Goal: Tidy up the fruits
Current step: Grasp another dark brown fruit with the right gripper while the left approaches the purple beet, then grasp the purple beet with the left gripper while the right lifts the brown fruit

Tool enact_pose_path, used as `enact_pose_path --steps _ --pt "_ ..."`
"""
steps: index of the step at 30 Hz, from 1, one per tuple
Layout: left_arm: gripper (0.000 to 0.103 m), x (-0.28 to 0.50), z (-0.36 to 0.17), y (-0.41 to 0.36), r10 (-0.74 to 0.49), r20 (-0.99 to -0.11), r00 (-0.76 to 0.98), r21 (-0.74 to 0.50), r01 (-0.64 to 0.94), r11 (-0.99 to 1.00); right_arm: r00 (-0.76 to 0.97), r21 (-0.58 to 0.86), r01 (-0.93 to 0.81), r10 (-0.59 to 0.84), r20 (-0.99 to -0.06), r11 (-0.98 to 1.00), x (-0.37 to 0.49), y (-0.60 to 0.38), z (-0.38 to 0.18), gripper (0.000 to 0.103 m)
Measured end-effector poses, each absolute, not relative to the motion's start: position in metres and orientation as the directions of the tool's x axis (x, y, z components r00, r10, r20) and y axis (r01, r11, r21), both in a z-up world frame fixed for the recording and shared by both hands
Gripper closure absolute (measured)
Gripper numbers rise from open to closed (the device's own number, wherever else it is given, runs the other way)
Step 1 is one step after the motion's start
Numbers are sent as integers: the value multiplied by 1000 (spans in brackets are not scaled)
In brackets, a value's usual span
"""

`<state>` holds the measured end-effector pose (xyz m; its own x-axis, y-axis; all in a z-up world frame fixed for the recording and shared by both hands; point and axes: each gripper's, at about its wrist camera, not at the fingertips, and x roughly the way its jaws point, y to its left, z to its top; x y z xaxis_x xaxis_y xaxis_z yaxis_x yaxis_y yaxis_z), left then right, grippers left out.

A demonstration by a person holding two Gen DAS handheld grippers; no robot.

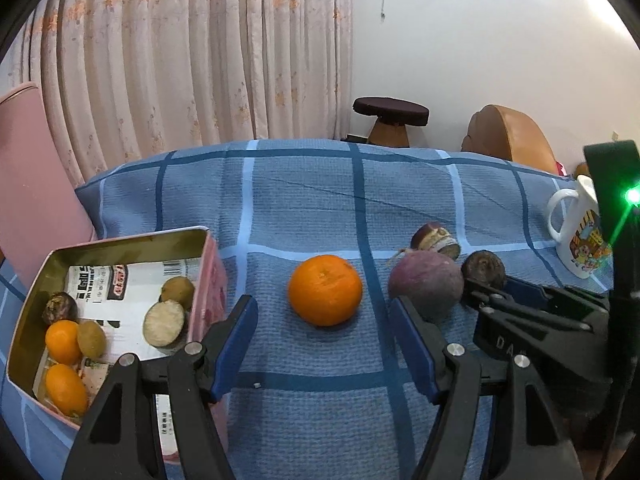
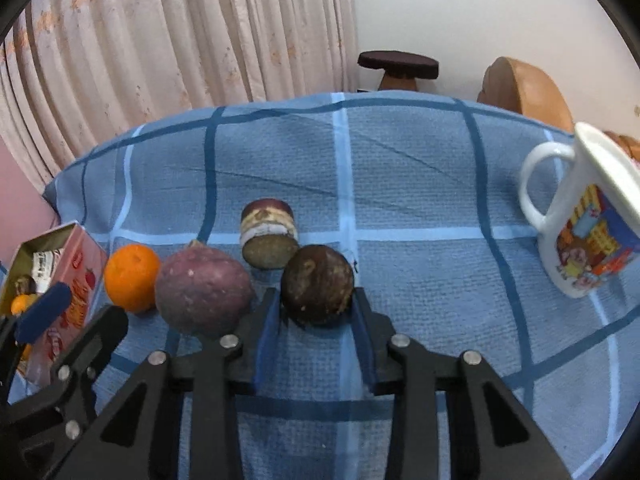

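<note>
Right gripper (image 2: 316, 308) closes on the dark fruit (image 2: 317, 285); left gripper (image 1: 324, 344) hangs wide open, empty, before the orange (image 1: 325, 290).

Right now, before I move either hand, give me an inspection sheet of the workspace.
Surface: blue checked cloth, creased.
Job's things: pink tin at left holds small fruits; orange, purple fruit, dark round fruit and cut piece lie on the cloth.
Clutter: white cartoon mug at right, upright.
Grippers: left gripper open, facing the orange; right gripper with jaws on either side of the dark round fruit, contact unclear.
Cables: nothing seen.
Surroundings: curtain, stool, white wall.
</note>
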<state>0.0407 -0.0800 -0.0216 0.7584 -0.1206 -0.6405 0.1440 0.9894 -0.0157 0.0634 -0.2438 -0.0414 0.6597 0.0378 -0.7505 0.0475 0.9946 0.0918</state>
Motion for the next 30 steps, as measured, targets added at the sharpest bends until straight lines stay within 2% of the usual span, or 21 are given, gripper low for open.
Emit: enact_pose_path --steps 8,15,20,25,30 --pt "33 54 -17 -106 -164 -618 769 -49 171 984 747 210 222 -28 -664 952 38 -289 -18 65" --pt "33 64 -16 -136 -220 -614 758 -54 238 970 738 226 273 -53 -673 935 41 -300 -16 65" --pt "33 81 -22 -141 -317 -646 694 -191 255 948 735 225 314 -87 -672 922 35 -312 -14 65" --pt "33 88 -27 -149 -355 -668 654 -239 263 935 732 214 345 -119 -671 914 31 -318 -12 65" --pt "33 98 -38 -149 -421 -686 593 -337 254 907 747 191 339 -141 -650 921 28 -314 -5 72"
